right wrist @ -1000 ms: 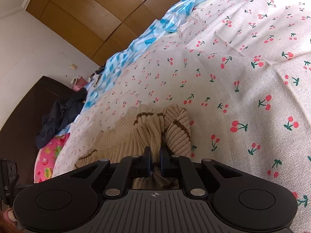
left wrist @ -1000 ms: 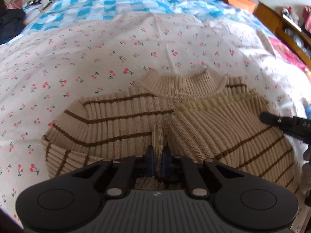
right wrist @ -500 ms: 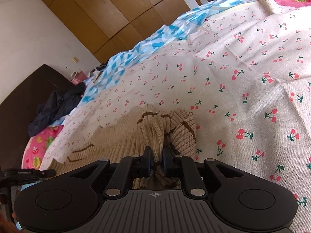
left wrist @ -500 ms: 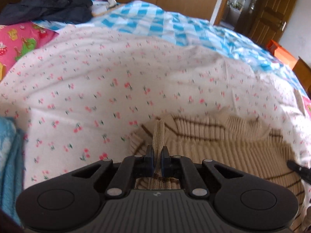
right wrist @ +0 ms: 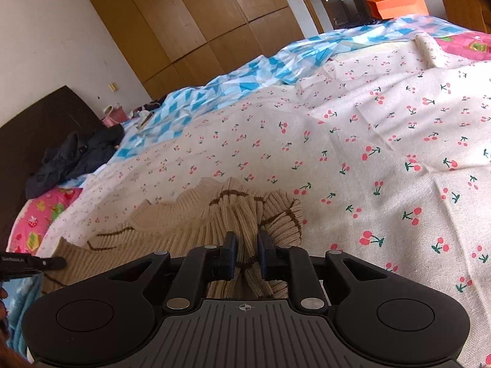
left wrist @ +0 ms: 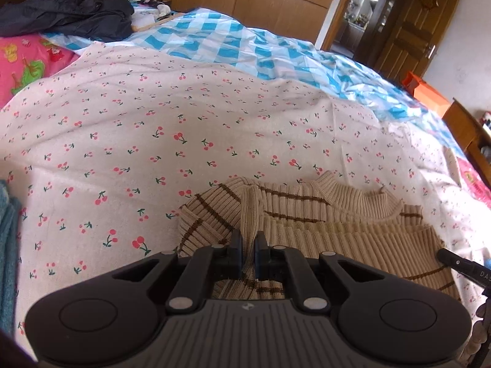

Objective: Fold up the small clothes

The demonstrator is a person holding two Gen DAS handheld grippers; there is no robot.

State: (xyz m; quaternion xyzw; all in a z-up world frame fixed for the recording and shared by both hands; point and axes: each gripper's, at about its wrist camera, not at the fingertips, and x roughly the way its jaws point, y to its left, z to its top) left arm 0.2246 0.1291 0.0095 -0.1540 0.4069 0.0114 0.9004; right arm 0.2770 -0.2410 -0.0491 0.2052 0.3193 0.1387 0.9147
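Left tongs (left wrist: pixel 248 253) are pressed nearly together, pinching a bunched fold of the beige ribbed sweater with brown stripes (left wrist: pixel 307 214) at its left side. Right tongs (right wrist: pixel 246 253) have jaws that are opening, with a thick bunch of the same sweater (right wrist: pixel 214 214) between the pads and apparently still touching them, at the garment's right side beside a folded sleeve end. Between the two tools the sweater lies partly folded on the cherry-print sheet (left wrist: pixel 153 141) that covers the near part of the bed, its ribbed collar pointing toward the far side. At the near left edge of the left view a blue-grey knitted cloth (left wrist: pixel 7 245) shows. Farther back a blue-and-white checked cover (left wrist: pixel 233 46) spreads over the bed, with a pink cartoon-print fabric (left wrist: pixel 21 64) at far left and a dark jacket (left wrist: pixel 67 9) heaped behind it. Beyond stand wooden wardrobe doors (right wrist: pixel 214 15), and an orange box (right wrist: pixel 399 4) sits far right.
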